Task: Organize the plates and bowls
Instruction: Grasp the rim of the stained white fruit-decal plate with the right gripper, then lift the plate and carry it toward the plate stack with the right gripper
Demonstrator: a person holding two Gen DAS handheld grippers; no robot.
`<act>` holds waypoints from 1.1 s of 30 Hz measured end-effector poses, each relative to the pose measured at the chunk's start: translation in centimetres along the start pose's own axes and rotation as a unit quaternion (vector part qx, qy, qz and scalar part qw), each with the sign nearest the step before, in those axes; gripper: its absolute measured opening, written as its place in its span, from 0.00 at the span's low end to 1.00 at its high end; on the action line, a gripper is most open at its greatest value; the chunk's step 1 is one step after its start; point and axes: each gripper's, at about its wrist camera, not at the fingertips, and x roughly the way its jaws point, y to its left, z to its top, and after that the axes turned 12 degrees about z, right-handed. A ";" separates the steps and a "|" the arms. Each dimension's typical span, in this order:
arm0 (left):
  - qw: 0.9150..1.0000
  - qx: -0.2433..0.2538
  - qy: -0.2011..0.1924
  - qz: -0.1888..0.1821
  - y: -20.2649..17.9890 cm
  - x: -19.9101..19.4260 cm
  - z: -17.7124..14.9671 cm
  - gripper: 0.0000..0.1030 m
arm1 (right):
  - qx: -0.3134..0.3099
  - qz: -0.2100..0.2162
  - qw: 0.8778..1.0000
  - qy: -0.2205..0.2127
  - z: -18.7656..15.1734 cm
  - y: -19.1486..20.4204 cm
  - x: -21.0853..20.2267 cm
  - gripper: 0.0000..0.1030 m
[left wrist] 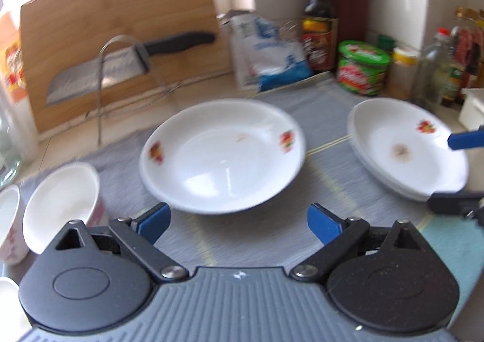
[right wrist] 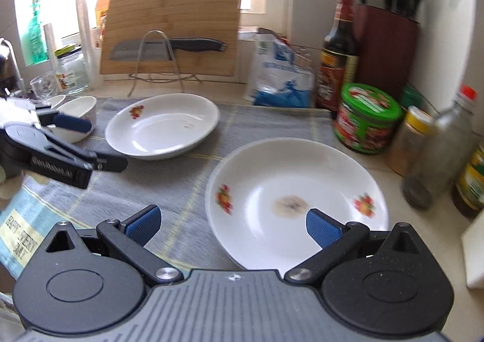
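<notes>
A white flower-print plate (left wrist: 222, 154) lies on the grey mat just ahead of my open, empty left gripper (left wrist: 239, 221). It also shows in the right wrist view (right wrist: 163, 125). A stack of like plates (left wrist: 405, 148) lies to the right; in the right wrist view the stack (right wrist: 296, 200) is under my open, empty right gripper (right wrist: 233, 221), whose right finger (right wrist: 322, 227) hangs over the top plate. Two white bowls (left wrist: 60, 203) stand at the left. The left gripper shows in the right wrist view (right wrist: 72, 142), the right gripper's fingers (left wrist: 462, 139) at the left wrist view's edge.
A bamboo cutting board (right wrist: 172, 21) with a cleaver (right wrist: 169, 47) on a wire rack stands at the back. A blue-white bag (right wrist: 278, 73), sauce bottle (right wrist: 337, 51), green-lidded jar (right wrist: 369, 118), knife block (right wrist: 387, 48) and other bottles crowd the right side. A glass jar (right wrist: 71, 70) stands left.
</notes>
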 end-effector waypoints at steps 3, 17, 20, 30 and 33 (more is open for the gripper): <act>1.000 -0.018 0.022 -0.001 1.2 1.9 -1.1 0.94 | -0.003 -0.012 1.000 0.016 1.2 1.1 1.0 1.00; 0.999 -0.004 0.002 -0.042 1.5 6.2 -0.9 1.00 | -0.028 -0.004 0.998 0.064 5.1 2.1 2.9 1.00; 0.999 -0.009 0.003 -0.038 1.4 6.4 -0.7 1.00 | -0.046 0.035 0.996 0.073 7.1 1.1 4.7 1.00; 0.999 -0.027 0.007 -0.021 1.3 6.5 -0.5 1.00 | -0.063 0.145 0.978 0.134 13.5 -2.1 14.0 1.00; 0.999 -0.037 0.007 -0.009 1.2 6.6 -0.4 1.00 | -0.065 0.157 0.972 0.161 14.1 -2.6 16.8 1.00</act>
